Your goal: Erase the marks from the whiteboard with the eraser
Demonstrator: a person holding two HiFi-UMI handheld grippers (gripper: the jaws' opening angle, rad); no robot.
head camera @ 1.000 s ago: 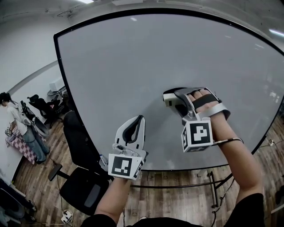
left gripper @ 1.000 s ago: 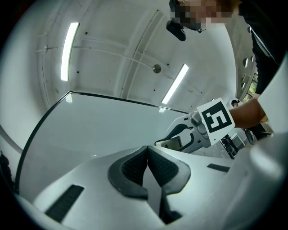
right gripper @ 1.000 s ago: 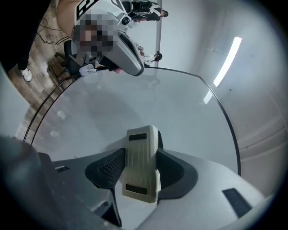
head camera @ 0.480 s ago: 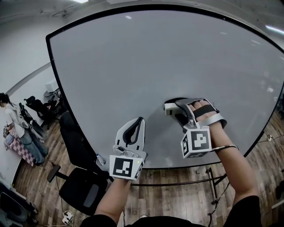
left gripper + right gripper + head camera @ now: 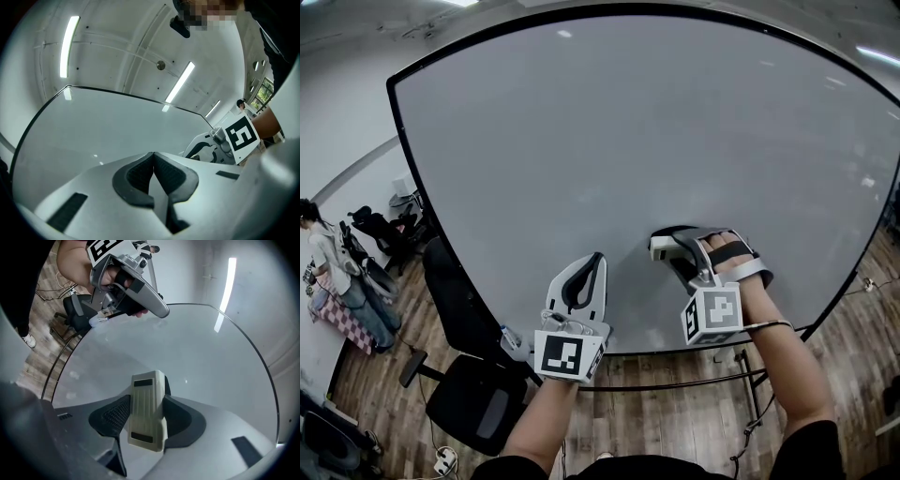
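A large whiteboard [image 5: 628, 141] fills the head view; I see no marks on its grey-white surface. My right gripper [image 5: 667, 246] is shut on a cream eraser [image 5: 662, 247] and holds it against the board's lower part. In the right gripper view the eraser [image 5: 147, 411] stands clamped between the dark pads, with the board [image 5: 197, 362] beyond it. My left gripper [image 5: 592, 258] is shut with nothing in it, its tips close to the board's lower edge. In the left gripper view its pads [image 5: 140, 176] meet, and the whiteboard [image 5: 93, 126] lies ahead.
A black office chair [image 5: 464, 375] stands on the wooden floor at the lower left, below the board's corner. A person [image 5: 333, 267] stands far left beside more chairs. The board's metal stand [image 5: 750, 384] shows under its lower edge.
My right gripper has slid down the board with the eraser, toward the lower edge. The left gripper has stayed about where it was.
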